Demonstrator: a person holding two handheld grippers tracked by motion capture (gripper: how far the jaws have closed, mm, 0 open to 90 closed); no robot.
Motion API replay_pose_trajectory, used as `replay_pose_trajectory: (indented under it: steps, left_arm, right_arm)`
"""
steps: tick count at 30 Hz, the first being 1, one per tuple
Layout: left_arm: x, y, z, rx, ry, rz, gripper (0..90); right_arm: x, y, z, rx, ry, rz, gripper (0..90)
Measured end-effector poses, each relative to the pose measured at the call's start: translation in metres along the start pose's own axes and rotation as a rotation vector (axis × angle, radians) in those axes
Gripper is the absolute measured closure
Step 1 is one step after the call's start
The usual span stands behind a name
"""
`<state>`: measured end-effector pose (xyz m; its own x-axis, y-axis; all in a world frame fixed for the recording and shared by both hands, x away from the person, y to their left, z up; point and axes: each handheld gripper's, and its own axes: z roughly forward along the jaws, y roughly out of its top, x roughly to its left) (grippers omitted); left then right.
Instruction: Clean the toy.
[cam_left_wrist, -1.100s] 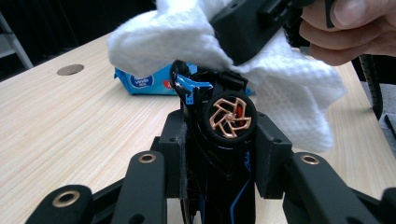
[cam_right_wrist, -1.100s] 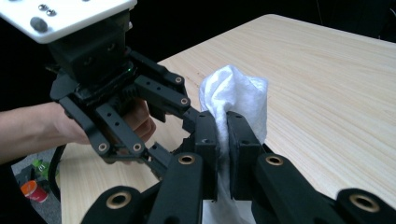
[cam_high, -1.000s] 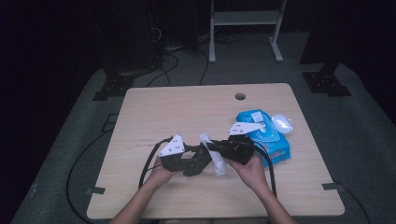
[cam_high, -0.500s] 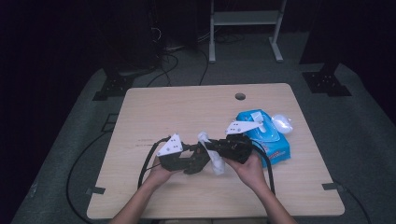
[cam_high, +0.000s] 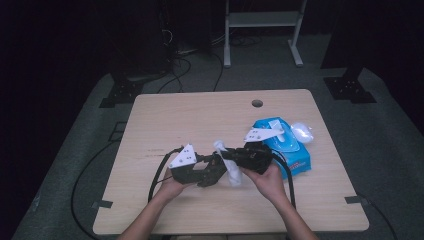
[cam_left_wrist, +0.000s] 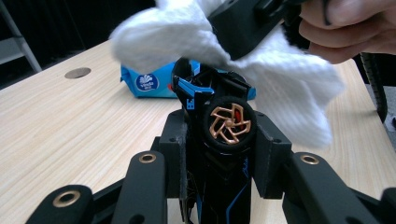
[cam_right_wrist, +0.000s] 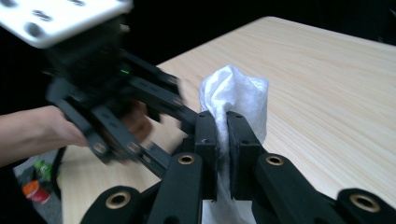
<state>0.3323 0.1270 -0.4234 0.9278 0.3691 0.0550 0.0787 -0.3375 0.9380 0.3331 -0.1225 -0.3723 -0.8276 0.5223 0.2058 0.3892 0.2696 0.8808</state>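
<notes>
Left gripper view: the left gripper (cam_left_wrist: 219, 154) clamps a toy car (cam_left_wrist: 222, 140) upright; at one o'clock the right gripper (cam_right_wrist: 222, 140), pinching a white wipe (cam_left_wrist: 280, 84), rubs its top. Cleaning is underway, lower body untouched.

Both hands low and close together, grippers nose to nose

Left gripper (cam_high: 212, 172) sits in the left hand (cam_high: 172, 187), jaws clamped tight on a toy car (cam_left_wrist: 219, 140) and aimed toward the right one. Right gripper (cam_high: 227, 155) is in the right hand (cam_high: 270, 180), jaws pinched nearly flat on a white wipe (cam_right_wrist: 233, 100), pointing back at the left. Forearms come in from the bottom edge, angled inward over the surface (cam_high: 200, 120).
</notes>
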Motion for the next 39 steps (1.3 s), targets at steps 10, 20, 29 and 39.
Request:
replay_pose_trajectory:
  steps: [10, 20, 29, 39]
  left_arm:
    - [0.002, 0.000, 0.000, -0.005, 0.003, -0.005, 62.2]
    - [0.002, 0.001, -0.002, -0.013, 0.004, -0.009, 62.3]
    - [0.002, 0.001, 0.000, -0.010, 0.000, -0.004, 62.3]
    - [0.003, 0.001, -0.003, -0.019, 0.003, -0.006, 62.4]
  right_arm:
    - [-0.025, -0.026, -0.008, 0.016, -0.037, 0.092, 83.4]
    - [-0.019, -0.019, -0.006, -0.013, -0.008, 0.077, 83.3]
    - [-0.015, -0.015, -0.007, -0.027, 0.005, 0.074, 83.3]
    - [-0.019, -0.019, -0.007, 0.006, -0.031, 0.058, 83.3]
